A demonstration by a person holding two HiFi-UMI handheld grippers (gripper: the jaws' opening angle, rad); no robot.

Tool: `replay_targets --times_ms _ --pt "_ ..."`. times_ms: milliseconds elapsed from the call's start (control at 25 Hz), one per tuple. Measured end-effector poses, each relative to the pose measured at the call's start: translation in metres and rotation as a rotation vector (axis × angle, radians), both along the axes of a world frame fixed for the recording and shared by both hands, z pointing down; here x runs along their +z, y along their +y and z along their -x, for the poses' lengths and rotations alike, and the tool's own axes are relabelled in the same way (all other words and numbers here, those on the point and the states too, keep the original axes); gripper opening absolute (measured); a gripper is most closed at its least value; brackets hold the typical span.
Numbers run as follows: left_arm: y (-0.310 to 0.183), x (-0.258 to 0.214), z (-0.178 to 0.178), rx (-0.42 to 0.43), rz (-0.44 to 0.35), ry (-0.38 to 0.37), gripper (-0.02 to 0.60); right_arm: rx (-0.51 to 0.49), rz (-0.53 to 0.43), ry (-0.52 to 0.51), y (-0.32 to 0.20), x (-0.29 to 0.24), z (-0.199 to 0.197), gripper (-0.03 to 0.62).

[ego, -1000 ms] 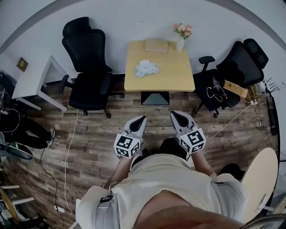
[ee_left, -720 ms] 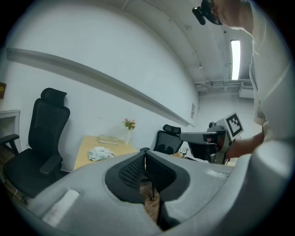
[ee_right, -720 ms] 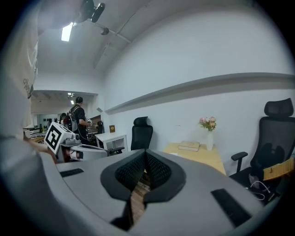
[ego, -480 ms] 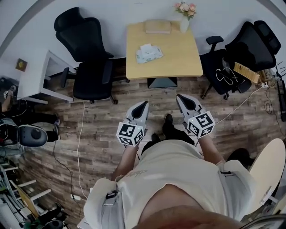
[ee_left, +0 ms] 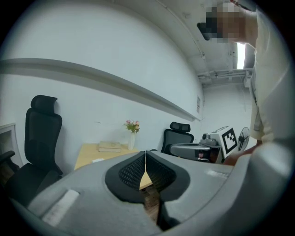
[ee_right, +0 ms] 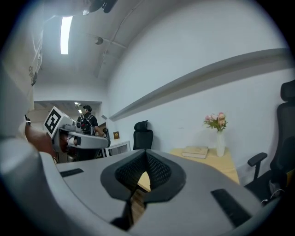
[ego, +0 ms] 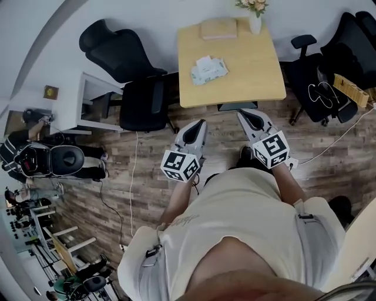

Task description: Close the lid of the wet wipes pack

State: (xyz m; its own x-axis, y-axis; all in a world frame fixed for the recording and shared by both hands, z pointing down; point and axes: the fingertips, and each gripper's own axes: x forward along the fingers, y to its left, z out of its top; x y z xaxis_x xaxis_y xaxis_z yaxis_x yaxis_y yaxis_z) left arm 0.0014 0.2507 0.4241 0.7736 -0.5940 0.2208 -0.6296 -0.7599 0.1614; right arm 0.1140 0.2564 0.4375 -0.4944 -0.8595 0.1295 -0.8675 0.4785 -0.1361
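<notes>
Left jaws: my left gripper (ego: 201, 123) has its jaws pressed together at the tips, with nothing between them.
Right jaws: my right gripper (ego: 244, 113) is the same, tips meeting and empty.
Wet wipes pack: the wet wipes pack (ego: 208, 69) lies flat on the wooden surface (ego: 252, 70), well ahead of both jaws. It is almost straight beyond my left tips and ahead-left of my right tips.
Lid: a pale flap shows at the pack's far end. It is too small for me to say how far up it stands.
Other things: a book (ego: 218, 28) and a vase of flowers (ego: 254, 17) sit beyond the pack, at the far edge.
Step in hand: I judge that I am on the approach, with nothing touched yet.
Doing it well: I would bring the jaws over the near edge and keep one pair together as a blunt pusher. I would steady the soft pack with the other pair and press the flap down flat until it seats.
</notes>
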Motion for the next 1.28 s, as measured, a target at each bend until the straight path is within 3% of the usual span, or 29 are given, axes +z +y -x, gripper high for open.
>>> replay_targets --times_ms 360,680,880,1280 --pt "-0.046 -0.01 -0.004 -0.062 0.01 0.006 0.017 -0.056 0.014 0.008 -0.052 -0.007 -0.008 0.002" --pt "-0.108 0.003 0.018 -0.045 0.051 0.035 0.015 -0.04 0.056 0.038 -0.108 -0.002 0.015 0.002" --pt "-0.164 -0.011 0.029 -0.004 0.003 0.037 0.017 -0.009 0.044 0.054 -0.156 -0.016 0.028 0.002" --pt "-0.23 -0.009 0.042 0.112 0.023 0.068 0.017 0.092 0.065 0.042 -0.223 -0.029 0.05 0.002"
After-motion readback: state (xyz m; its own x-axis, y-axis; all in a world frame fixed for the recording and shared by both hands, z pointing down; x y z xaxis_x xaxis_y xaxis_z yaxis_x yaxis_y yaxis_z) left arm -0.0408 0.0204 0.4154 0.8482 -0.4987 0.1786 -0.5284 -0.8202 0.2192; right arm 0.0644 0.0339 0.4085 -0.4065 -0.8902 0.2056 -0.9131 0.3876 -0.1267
